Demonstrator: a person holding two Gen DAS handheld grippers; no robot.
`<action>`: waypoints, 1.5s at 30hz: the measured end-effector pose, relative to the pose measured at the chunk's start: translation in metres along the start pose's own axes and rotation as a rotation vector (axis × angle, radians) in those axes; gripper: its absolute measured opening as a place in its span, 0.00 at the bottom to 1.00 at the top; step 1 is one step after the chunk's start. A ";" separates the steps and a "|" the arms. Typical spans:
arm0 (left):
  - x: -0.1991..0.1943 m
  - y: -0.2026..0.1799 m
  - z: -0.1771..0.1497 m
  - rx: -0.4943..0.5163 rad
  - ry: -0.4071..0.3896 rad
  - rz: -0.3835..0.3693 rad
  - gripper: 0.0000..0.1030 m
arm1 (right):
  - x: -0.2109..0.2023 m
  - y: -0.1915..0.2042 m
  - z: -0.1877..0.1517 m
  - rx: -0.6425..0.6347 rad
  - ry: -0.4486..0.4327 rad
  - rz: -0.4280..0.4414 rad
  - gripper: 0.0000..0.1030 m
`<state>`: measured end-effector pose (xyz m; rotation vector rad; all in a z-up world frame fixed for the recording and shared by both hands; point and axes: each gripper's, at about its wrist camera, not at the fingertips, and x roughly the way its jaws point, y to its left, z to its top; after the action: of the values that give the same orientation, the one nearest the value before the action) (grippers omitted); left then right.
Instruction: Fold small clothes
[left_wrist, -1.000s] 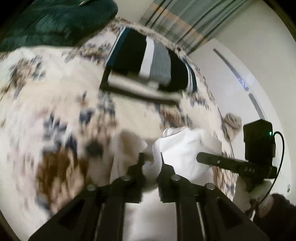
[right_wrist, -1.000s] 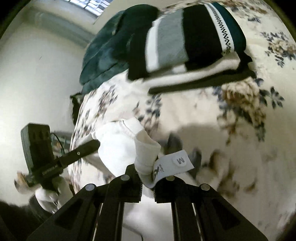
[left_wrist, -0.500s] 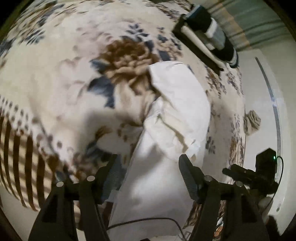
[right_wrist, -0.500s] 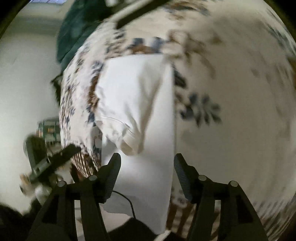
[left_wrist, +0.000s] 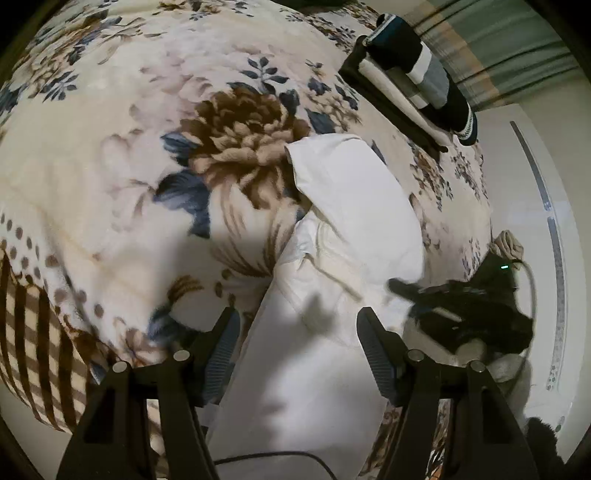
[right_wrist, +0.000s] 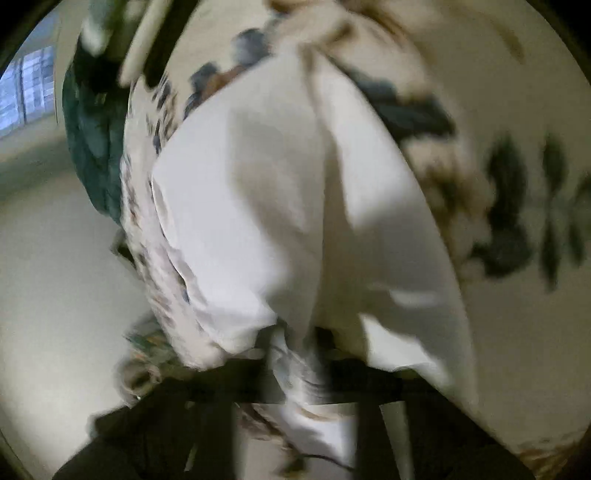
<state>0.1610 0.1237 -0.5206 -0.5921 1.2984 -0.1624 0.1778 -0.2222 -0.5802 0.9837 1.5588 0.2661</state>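
Note:
A white garment (left_wrist: 343, 229) lies partly folded on the floral blanket (left_wrist: 122, 155), its near end hanging toward me. My left gripper (left_wrist: 297, 343) is open above the garment's near part, holding nothing. My right gripper (left_wrist: 436, 306) shows at the garment's right edge in the left wrist view. In the blurred right wrist view the white garment (right_wrist: 280, 206) fills the middle, and my right gripper (right_wrist: 295, 365) has a bunch of white cloth between its fingers.
A stack of folded dark and striped clothes (left_wrist: 413, 77) lies at the far right of the blanket. A dark green cover (right_wrist: 92, 129) lies at the bed's far end. A curtain (left_wrist: 491, 48) and a pale wall stand beyond.
Both grippers let go of the garment's folded end and opened. The left stays open and drew back. The right moved in low at the garment's edge and closed on cloth.

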 end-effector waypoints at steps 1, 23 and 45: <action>-0.001 0.001 -0.001 0.007 0.004 0.001 0.62 | -0.009 0.003 -0.001 -0.022 -0.006 -0.002 0.03; 0.028 0.059 -0.115 0.011 0.344 0.020 0.61 | -0.038 -0.137 -0.154 0.090 0.233 -0.165 0.51; -0.010 -0.014 -0.001 -0.269 0.212 -0.319 0.06 | -0.105 -0.043 -0.105 0.045 0.090 0.246 0.04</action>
<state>0.1602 0.1157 -0.5048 -1.0350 1.4357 -0.3227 0.0571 -0.2851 -0.5071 1.2148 1.5294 0.4537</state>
